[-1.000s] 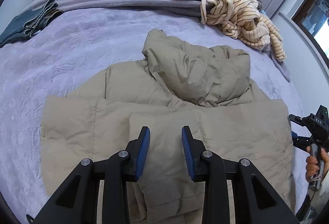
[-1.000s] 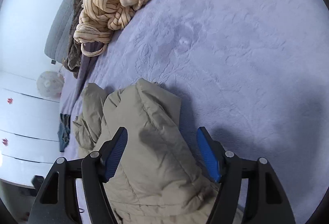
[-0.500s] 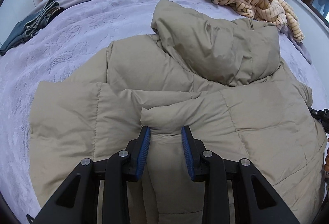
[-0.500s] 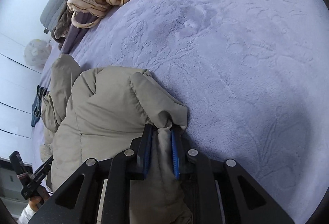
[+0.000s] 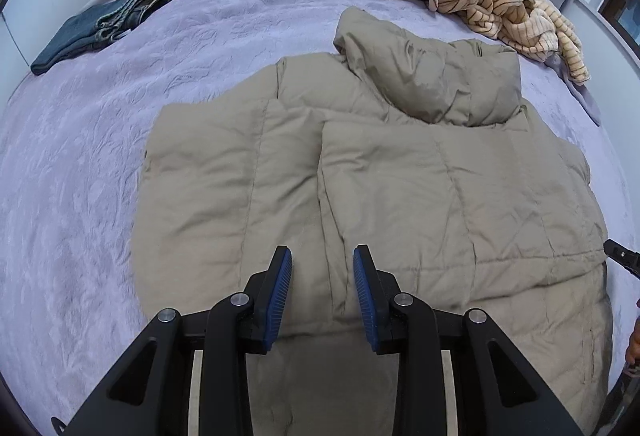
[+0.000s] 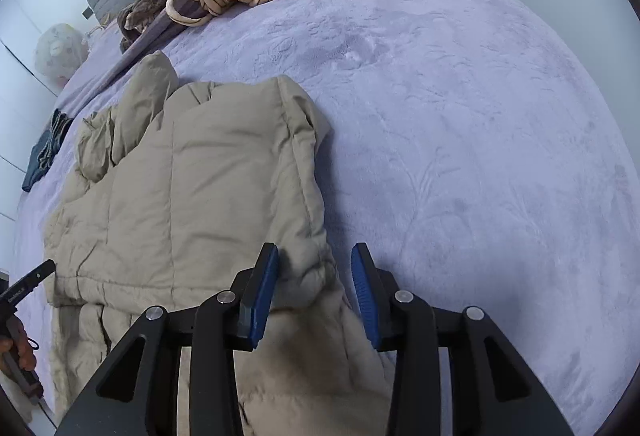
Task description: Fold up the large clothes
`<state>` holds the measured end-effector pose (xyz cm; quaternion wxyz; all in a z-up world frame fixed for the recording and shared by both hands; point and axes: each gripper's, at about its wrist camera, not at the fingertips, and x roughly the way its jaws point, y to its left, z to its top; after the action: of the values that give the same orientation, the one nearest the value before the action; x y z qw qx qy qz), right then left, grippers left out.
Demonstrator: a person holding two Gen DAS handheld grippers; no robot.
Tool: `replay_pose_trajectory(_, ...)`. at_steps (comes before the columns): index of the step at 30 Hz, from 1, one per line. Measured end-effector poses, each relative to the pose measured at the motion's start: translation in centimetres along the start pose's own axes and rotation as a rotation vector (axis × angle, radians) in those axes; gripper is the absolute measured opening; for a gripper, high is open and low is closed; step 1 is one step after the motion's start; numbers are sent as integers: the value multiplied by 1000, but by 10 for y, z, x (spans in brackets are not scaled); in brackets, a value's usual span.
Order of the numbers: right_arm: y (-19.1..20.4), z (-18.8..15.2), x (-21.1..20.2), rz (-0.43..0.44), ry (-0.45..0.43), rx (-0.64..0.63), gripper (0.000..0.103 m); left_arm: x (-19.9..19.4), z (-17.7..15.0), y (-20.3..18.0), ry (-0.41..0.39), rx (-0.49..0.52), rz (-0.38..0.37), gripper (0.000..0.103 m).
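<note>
So the sleeve fold on the right side just landed. The beige puffer jacket [image 5: 372, 196] is lying flat on the purple bed [image 5: 80, 196], hood up toward the headboard, and the right-hand flap now sits across the body with its edge running roughly down the middle.

Going left to right: folded jeans [image 5: 96, 32] are parked far off at the bed's left edge, well apart from the jacket. The left tongs [image 5: 322, 292] hang over the lower middle of the jacket with the pads apart and nothing pinched between them. Half a second ago they had that folded-over edge bunched up right at their tips; now the cloth lies smooth and the tongs sit further back from it. Past the hood, the striped fleece pile [image 5: 512, 4] is near the jacket's top right corner but not touching it.

From the right wrist view, the right tongs [image 6: 314, 290] are also parted. A half second back they were clamped shut on the jacket's outer edge; now the jaws stand wide, with the puffy edge [image 6: 312, 276] loose between them, brushing the left pad as far as I can tell. A second ago the same tongs were open and straddling that sleeve, so it looks like grab, carry, drop.

My read: one side fold is done and both tongs are free. The left side of the jacket is still spread out, so that's probably next, then folding bottom to top. Puffy fill could spring back open.
</note>
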<state>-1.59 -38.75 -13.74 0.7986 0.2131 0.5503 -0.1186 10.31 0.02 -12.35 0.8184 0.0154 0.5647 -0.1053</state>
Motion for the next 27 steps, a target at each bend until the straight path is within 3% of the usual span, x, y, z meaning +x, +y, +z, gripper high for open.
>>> replay_pose_trajectory(7, -3, -30, -24, 45, 95, 60, 56, -25, -29, -11, 48, -16, -1, 36)
replay_pose_trajectory(9, -3, -36, -31, 63, 111, 69, 60, -36, -36, -17, 41, -20, 12, 99)
replay_pose_trajectory(10, -2, -39, -35, 72, 117, 69, 60, -45, -40, -19, 7, -27, 32, 103)
replay_pose_trajectory(12, 0, -44, -41, 82, 130, 64, 63, -57, -45, -25, -24, -23, 49, 103)
replay_pose_trajectory(17, 0, -52, -52, 107, 159, 58, 65, -68, -61, -33, 15, -37, 77, 103)
replay_pose_trajectory(21, -2, -59, -61, 142, 176, 56, 84, -78, -75, -43, 37, -19, 105, 103)
replay_pose_trajectory(27, -4, -75, -66, 178, 229, 43, 84, -90, -100, -56, 86, -9, 100, 103)
